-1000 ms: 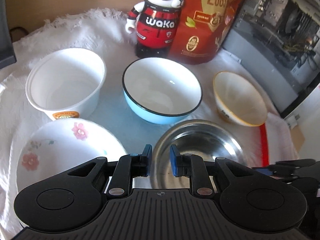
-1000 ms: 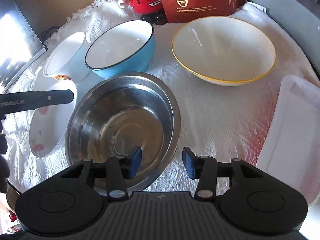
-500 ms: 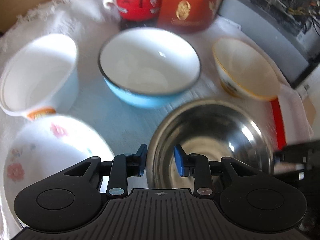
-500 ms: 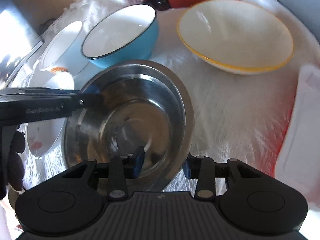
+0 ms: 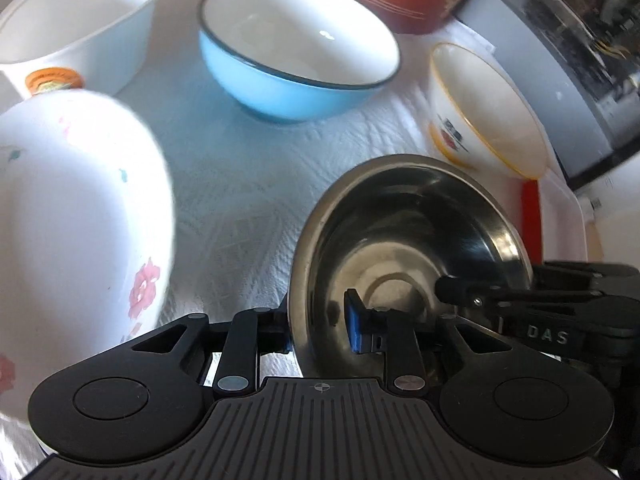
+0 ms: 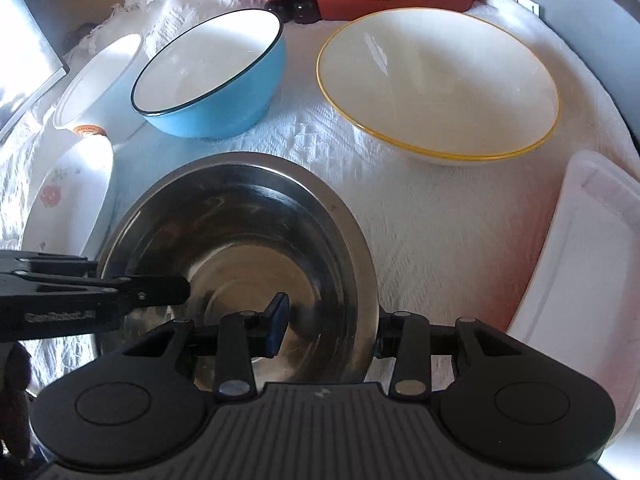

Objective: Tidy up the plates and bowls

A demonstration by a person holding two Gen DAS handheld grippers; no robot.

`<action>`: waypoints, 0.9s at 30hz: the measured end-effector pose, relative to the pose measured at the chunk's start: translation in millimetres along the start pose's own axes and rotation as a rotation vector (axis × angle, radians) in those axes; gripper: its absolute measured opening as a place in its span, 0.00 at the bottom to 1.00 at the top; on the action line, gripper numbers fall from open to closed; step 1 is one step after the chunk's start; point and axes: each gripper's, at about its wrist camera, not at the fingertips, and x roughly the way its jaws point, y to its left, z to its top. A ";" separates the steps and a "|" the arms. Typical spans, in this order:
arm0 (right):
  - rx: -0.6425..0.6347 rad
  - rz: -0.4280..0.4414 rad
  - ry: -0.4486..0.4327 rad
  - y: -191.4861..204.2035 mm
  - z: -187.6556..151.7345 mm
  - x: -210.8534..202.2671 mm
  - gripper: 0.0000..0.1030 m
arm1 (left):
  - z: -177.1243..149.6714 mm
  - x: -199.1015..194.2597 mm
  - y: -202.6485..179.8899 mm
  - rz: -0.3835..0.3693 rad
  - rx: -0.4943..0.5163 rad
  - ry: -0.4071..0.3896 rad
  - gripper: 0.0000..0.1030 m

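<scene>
I see the white cloth (image 6: 420, 216) under everything. Stainless steel bowl (image 6: 240, 240) sits directly ahead of both claws. Left gripper (image 5: 320, 328): jaws straddle the bowl's left rim, one pad inside, one outside; I cannot tell whether they clamp it. Right gripper (image 6: 328, 328): same straddle on the right rim. Beyond it, yellow-rimmed bowl (image 6: 436, 84); blue enamel bowl (image 6: 216, 76) farther left; floral bowl (image 5: 80, 208) just left of the left claw.
</scene>
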 end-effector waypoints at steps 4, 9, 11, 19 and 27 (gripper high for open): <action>-0.051 0.039 -0.049 16.4 5.6 -20.9 0.38 | 0.0 -27.8 -0.3 0.052 -0.014 -0.049 0.23; -0.117 0.144 -0.101 57.6 25.5 -37.5 0.39 | 5.7 -93.8 32.0 0.060 -0.120 -0.174 0.24; -0.150 0.196 -0.098 79.2 34.2 -33.2 0.39 | 6.9 -114.1 51.1 0.090 -0.170 -0.225 0.24; -0.344 0.223 -0.078 174.6 51.6 17.2 0.38 | -8.8 -127.0 126.8 0.274 -0.330 -0.246 0.24; -0.409 0.169 -0.028 204.1 46.0 52.8 0.38 | -20.6 -112.1 162.3 0.296 -0.381 -0.202 0.22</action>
